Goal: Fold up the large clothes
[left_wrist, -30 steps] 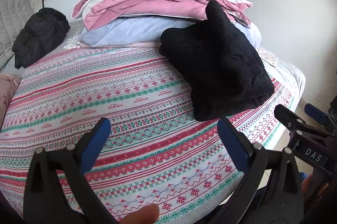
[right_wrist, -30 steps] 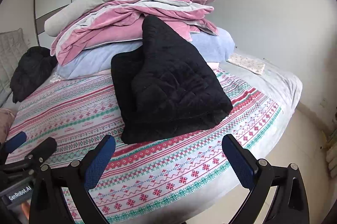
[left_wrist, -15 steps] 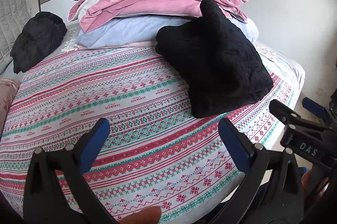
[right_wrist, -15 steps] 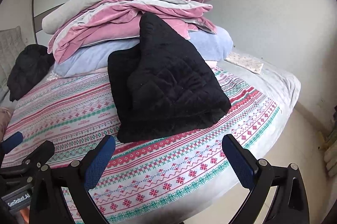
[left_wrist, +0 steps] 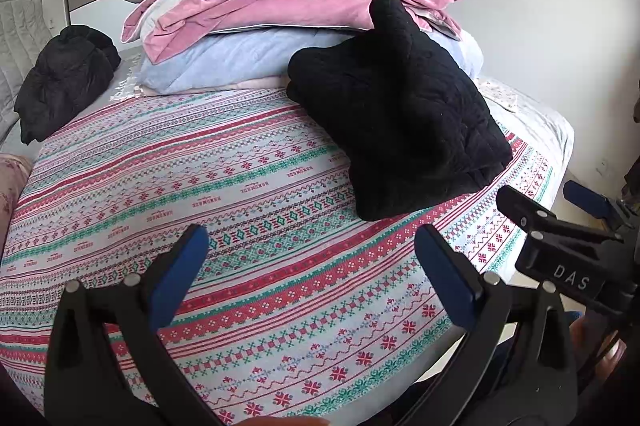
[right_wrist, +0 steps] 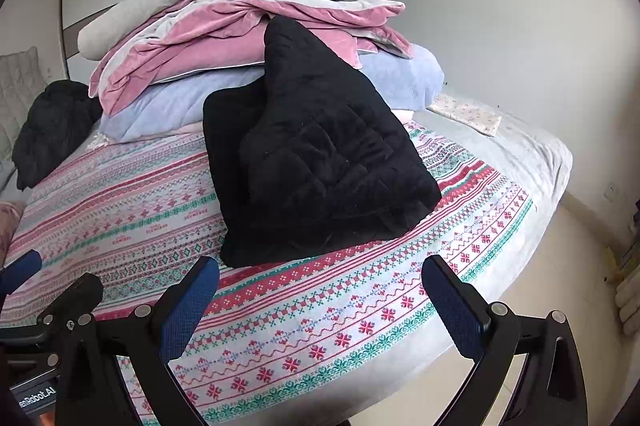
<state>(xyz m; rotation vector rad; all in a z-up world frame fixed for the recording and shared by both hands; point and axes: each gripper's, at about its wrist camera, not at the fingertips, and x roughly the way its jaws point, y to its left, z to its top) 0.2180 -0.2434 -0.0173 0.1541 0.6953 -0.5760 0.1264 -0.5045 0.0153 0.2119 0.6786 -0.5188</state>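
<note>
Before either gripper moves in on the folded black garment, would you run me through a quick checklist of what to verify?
1. Left gripper open and empty: ok.
2. Right gripper open and empty: ok.
3. Folded black garment reachable, near edge unobstructed: ok.
4. Garment lying flat: not ok; its far corner leans up against the stacked bedding.
5. Patterned sheet free of other items in front of the grippers: ok.
6. Second black garment folded: cannot tell; it looks bunched at the far side.
</note>
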